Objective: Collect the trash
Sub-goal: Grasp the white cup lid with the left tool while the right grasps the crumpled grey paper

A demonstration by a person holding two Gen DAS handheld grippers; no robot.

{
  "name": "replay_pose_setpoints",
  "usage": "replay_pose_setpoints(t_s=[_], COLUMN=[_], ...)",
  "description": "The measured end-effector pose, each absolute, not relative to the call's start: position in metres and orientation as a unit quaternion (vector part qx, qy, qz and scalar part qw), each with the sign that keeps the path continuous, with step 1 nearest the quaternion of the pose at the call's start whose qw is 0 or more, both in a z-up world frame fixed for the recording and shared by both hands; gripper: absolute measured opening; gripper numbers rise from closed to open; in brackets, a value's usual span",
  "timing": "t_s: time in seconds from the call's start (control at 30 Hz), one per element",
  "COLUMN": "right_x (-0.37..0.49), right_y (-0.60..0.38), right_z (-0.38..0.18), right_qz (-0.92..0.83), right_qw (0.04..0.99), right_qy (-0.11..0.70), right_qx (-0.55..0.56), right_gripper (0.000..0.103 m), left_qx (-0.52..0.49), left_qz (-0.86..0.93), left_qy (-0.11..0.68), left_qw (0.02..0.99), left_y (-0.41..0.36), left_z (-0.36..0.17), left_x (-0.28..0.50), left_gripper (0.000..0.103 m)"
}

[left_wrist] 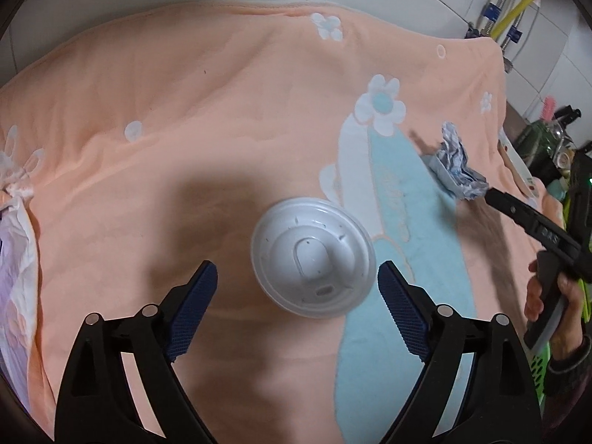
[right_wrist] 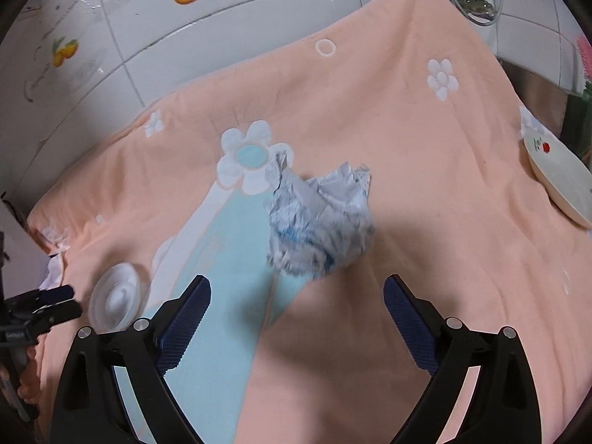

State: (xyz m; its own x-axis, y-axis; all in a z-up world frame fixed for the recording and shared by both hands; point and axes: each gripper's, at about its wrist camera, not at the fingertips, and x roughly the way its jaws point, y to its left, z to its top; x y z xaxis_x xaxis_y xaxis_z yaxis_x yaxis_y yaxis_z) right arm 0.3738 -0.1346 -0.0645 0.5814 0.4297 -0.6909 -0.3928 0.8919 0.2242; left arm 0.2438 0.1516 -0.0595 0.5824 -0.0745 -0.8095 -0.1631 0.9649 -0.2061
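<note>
**Left wrist view: both claws released over trash on a peach cloth**

Left wrist view: the left gripper [left_wrist: 297, 281] hangs with its blue pads spread wide, nothing clasped. A white cup lid [left_wrist: 312, 255] lies on the cloth [left_wrist: 166, 118] just ahead of the pads, in line with the gap between them but touched by neither. Further right, crumpled paper [left_wrist: 458, 170] lies partly on the cloth's light-blue patch. The right gripper [left_wrist: 492, 194] reaches in from the right edge with its tip at the paper's near side; a hand [left_wrist: 555, 296] holds its handle.

Right wrist view: the right gripper [right_wrist: 297, 288] is also released, its pads wide apart and empty. The paper [right_wrist: 320, 218] lies just beyond them, near the middle of the cloth [right_wrist: 425, 185], beside a white flower print. The lid [right_wrist: 116, 296] sits low at the left, with the left gripper [right_wrist: 59, 303] right beside it. A plate [right_wrist: 558, 181] rests at the cloth's right edge. Tiled wall [right_wrist: 111, 37] with fruit stickers stands behind.
</note>
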Motion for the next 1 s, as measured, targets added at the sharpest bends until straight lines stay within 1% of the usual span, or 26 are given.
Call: replay_pose_setpoints(t_s=[0.07, 0.13, 0.47, 0.8, 0.87, 1.0], right_x=[0.383, 0.392, 0.433, 0.452, 0.458, 0.462], right_y=[-0.13, -0.124, -0.11, -0.105, -0.103, -0.103], right_z=[-0.065, -0.068, -0.081, -0.096, -0.097, -0.1], right_qz=[0.231, 0.227, 0.214, 0.206, 0.205, 0.204], right_qw=[0.889, 0.888, 0.884, 0.878, 0.877, 0.875], right_qy=[0.396, 0.4, 0.416, 0.432, 0.433, 0.438], right_qx=[0.018, 0.009, -0.011, -0.028, -0.023, -0.018], right_gripper=[0.092, 0.092, 0.093, 0.094, 0.094, 0.094], left_qx=[-0.129, -0.129, -0.131, -0.127, -0.133, -0.13], left_qz=[0.026, 0.029, 0.016, 0.004, 0.0, -0.007], left_qy=[0.457, 0.459, 0.465, 0.471, 0.473, 0.475], left_qw=[0.88, 0.878, 0.875, 0.873, 0.871, 0.87], left_y=[0.153, 0.156, 0.164, 0.165, 0.167, 0.167], left_z=[-0.061, -0.064, -0.076, -0.089, -0.091, -0.094], left_x=[0.246, 0.25, 0.263, 0.267, 0.267, 0.268], left_gripper=[0.093, 0.093, 0.093, 0.093, 0.091, 0.084])
